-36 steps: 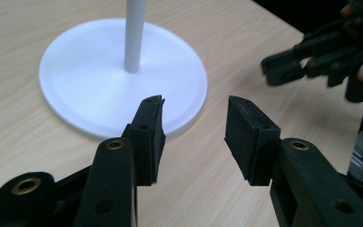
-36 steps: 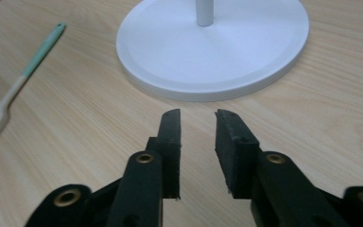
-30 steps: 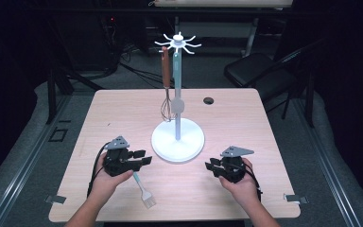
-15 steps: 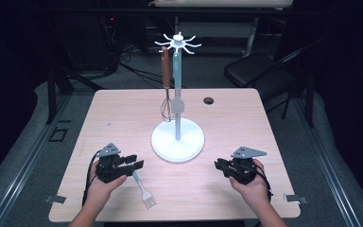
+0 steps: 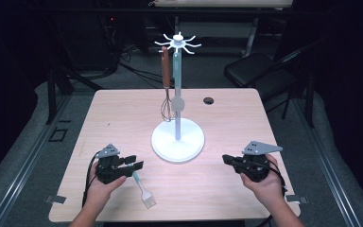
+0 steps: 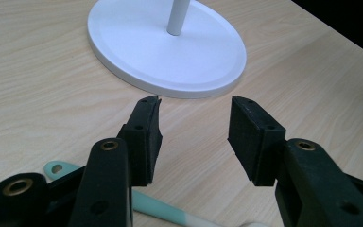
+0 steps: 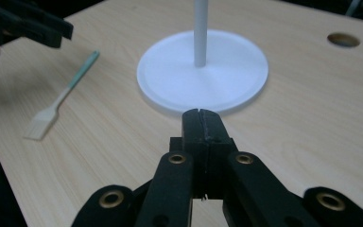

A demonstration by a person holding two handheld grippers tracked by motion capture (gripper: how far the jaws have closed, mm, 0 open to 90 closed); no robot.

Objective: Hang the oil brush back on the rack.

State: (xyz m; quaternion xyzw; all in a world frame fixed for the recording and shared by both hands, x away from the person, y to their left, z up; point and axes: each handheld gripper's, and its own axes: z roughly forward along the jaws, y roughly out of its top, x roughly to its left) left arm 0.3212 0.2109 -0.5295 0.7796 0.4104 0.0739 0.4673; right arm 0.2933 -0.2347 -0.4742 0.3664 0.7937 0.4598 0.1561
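Currently, the light wooden table [image 5: 123, 118] is carrying every item in the scene. Its largest load is the white utensil stand [image 5: 177, 140], which is standing upright near the table's centre on a round base, with a slim pole rising to a ring of hooks at the top. A whisk [image 5: 167, 87] with a brown handle is hanging from one hook on the stand's left side, its wire head hanging just beside the pole. A dark round hole [image 5: 209, 100] is sitting in the tabletop behind and to the right of the stand.

Near the front edge, the left gripper [image 5: 133, 162] is resting in the person's left hand [image 5: 101, 187], its jaws pointing toward the stand's base. In the left gripper view, the jaws are standing wide apart with bare tabletop between them, gripping nothing. The pastry brush [image 5: 141, 187], with a mint-green handle and pale bristles, is lying flat on the table directly beneath this gripper; the handle's end is passing under the left jaw, and the bristles are pointing toward the front edge.

At the right, the right gripper [image 5: 226, 159] is sitting in the person's right hand [image 5: 264, 184], well apart from the brush. In the right gripper view, its jaws are pressing fully together with nothing between them, pointing at the stand's base.
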